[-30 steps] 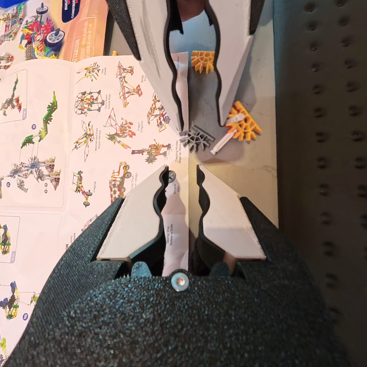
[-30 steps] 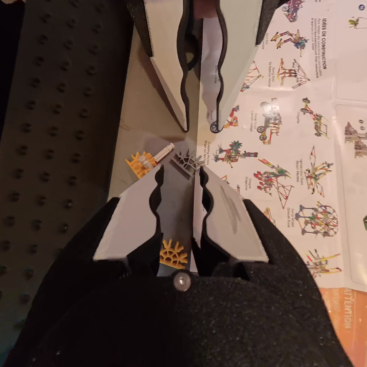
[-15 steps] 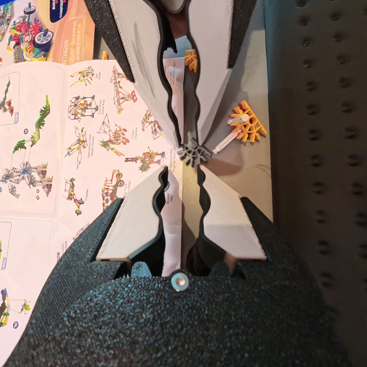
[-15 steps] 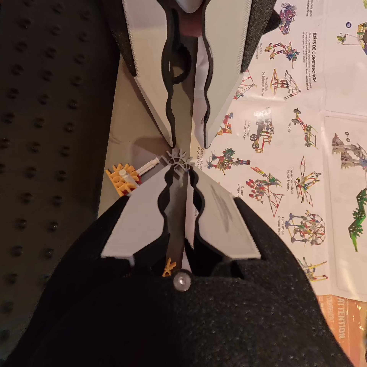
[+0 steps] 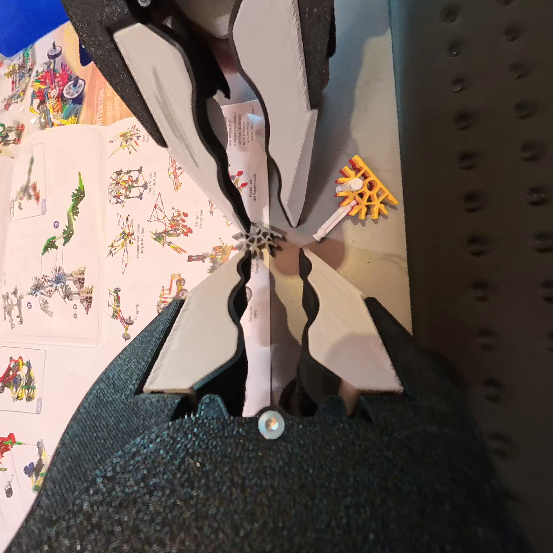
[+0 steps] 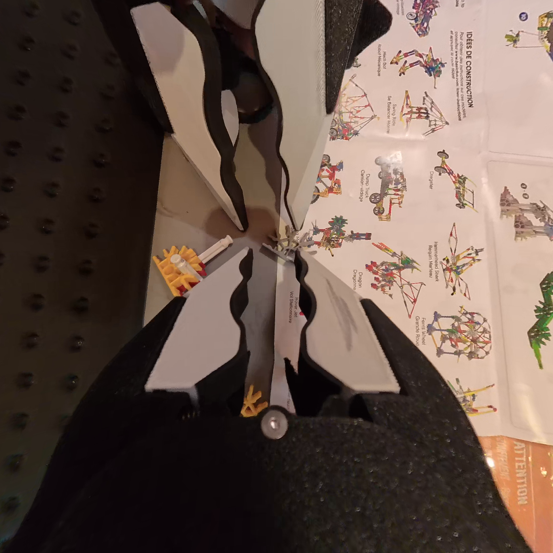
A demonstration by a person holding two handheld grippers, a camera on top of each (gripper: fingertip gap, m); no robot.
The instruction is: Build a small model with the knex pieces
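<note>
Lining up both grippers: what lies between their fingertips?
The grey snowflake connector, on the instruction sheet's edge, between left gripper and right gripper; both views show it.

Warm, yellowish indoor light, fairly dim overall. Instruction sheet (image 5: 89, 239) is the brightest area, near blown-out w/ a pink cast; printed figures stay readable. Dark studded mat (image 5: 484, 269) is underexposed, studs barely show; same in right wrist view (image 6: 59, 209). Soft brown shadows pool on the pale tabletop (image 5: 374, 269) around the fingertips. White fingers (image 5: 209, 329) of the left gripper (image 5: 273, 253) show motion smear along edges; grey connector (image 5: 258, 239) blurred, more so in right view (image 6: 285, 244). Strong fisheye: straight edges bow near frame borders. Yellow connector (image 5: 366, 191) sharp. Screw head (image 6: 273, 424) gives a small glint.
</note>
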